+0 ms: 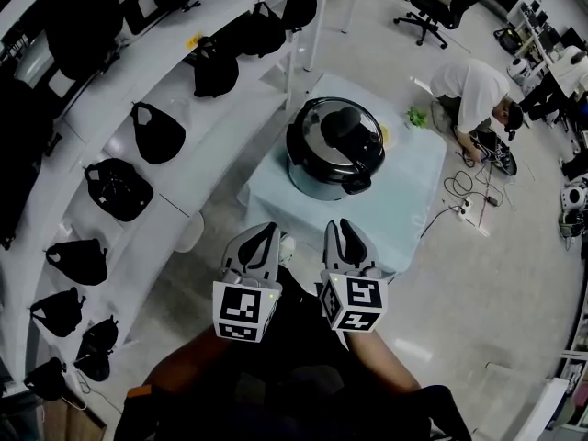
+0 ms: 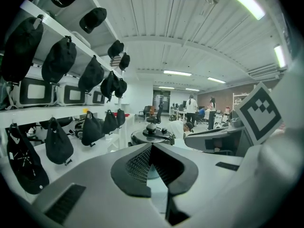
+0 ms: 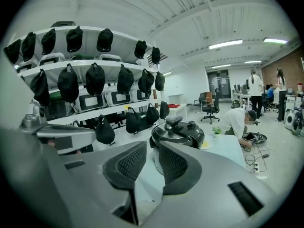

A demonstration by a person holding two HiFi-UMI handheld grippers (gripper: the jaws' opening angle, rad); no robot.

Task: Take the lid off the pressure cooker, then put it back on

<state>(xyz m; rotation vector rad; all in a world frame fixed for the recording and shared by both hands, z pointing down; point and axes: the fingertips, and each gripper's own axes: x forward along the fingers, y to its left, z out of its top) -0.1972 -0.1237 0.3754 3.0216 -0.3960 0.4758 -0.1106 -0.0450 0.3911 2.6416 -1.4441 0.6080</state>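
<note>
Two empty grippers, left gripper (image 1: 261, 235) jaws shut and right gripper (image 1: 348, 231) jaws slightly apart, hang short of the pressure cooker (image 1: 317, 184) on the worktop (image 1: 413, 196); its lid (image 1: 315, 125), likely heavy, rigid and slick, looks best taken by the black top handle (image 1: 347, 129).

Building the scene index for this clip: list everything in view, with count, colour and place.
pressure cooker: one, black and silver, middle of the table
lid: one, black, on the cooker
table: one, pale blue top, centre
green item: one, far corner of the table, too small to identify
bags: a dozen or more, black, on the shelves
shelves: white tiers, left side
office chair: one, black, far floor
person: one, white top, crouched on the floor right of the table
power strip: one, white, on the floor with cables
left gripper: grey, jaws together, empty
right gripper: grey, jaws slightly apart, empty
</note>
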